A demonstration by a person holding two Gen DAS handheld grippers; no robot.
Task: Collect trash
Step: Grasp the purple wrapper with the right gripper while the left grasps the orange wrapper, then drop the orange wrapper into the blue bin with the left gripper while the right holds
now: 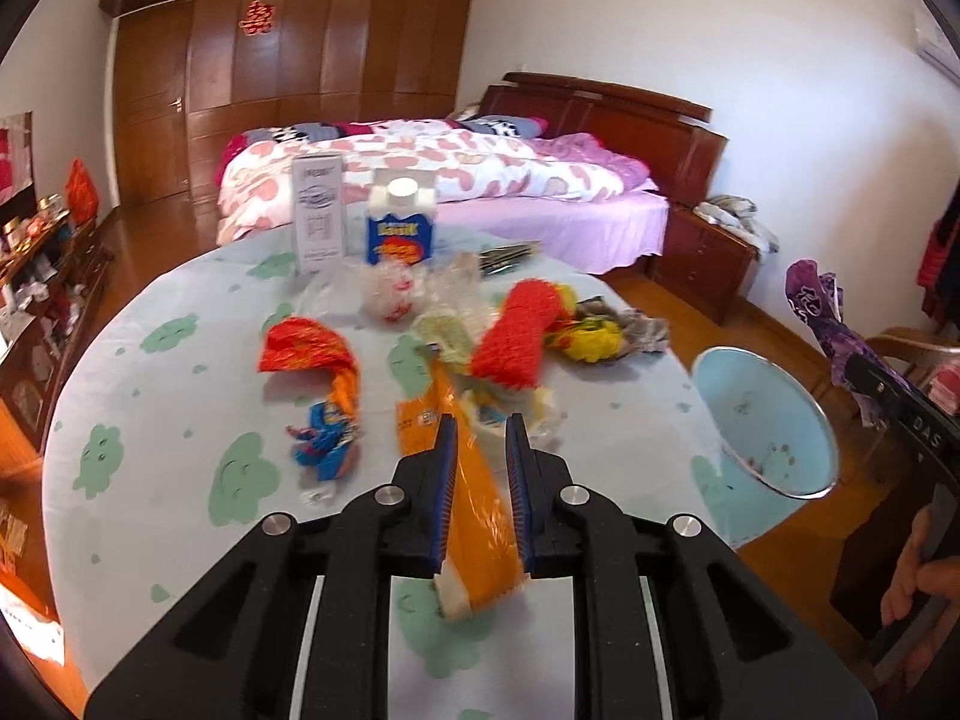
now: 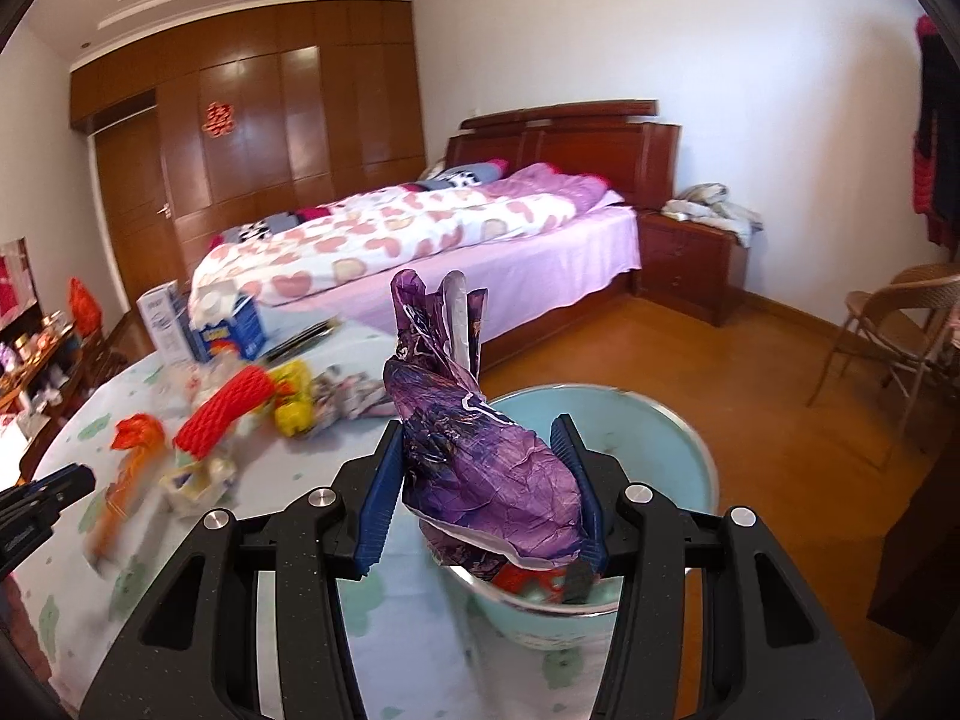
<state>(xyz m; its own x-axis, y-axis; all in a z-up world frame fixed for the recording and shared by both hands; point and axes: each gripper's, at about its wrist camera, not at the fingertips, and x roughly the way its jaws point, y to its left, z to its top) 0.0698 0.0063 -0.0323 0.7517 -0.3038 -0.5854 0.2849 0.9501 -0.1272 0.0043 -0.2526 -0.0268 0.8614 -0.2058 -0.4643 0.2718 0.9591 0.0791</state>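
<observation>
Two grippers, one wrapper each: left gripper [image 1: 480, 450] orange wrapper [image 1: 480, 510], right gripper [image 2: 483, 468] purple wrapper [image 2: 480, 456].

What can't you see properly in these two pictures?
- Bottom of the light blue bin: right wrist view, hidden by the purple wrapper held in the right gripper.
- Print on the orange wrapper between the left gripper fingers: left wrist view, blurred.
- Red foam net and its neighbours: right wrist view, smeared by motion.
- Table near edge: hidden by the gripper body.
</observation>
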